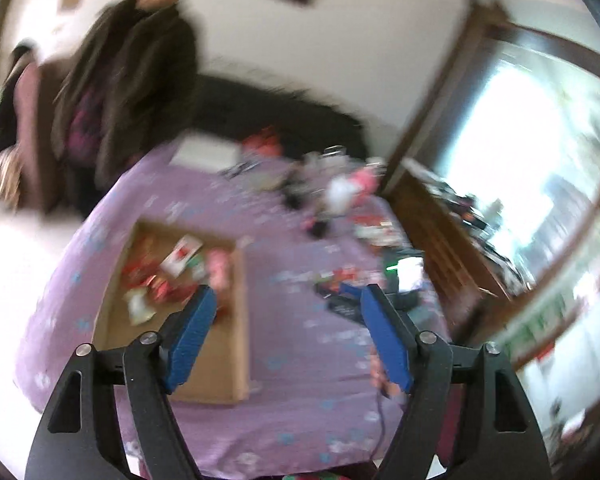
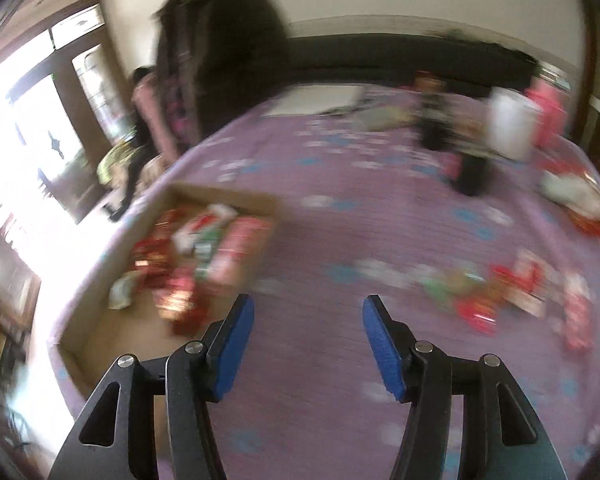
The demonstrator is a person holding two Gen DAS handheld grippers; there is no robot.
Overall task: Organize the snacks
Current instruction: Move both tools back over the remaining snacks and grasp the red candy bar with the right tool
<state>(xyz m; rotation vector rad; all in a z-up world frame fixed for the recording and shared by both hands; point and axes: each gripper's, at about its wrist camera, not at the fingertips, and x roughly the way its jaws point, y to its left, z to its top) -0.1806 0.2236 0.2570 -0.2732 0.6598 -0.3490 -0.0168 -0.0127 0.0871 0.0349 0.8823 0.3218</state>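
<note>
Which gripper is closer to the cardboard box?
Left. The left gripper hangs open over the cardboard box's right wall; the right gripper is open over bedspread beside the box.

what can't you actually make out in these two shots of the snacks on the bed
- Snack packets in the cardboard box, both views: motion blur smears the labels into red, white and green patches.
- Loose snacks on the purple bedspread, right wrist view: blur hides count and kind.
- Box's near edge, left wrist view: the left gripper covers it.
- Clutter at the bed's far end: too blurred to name.
</note>
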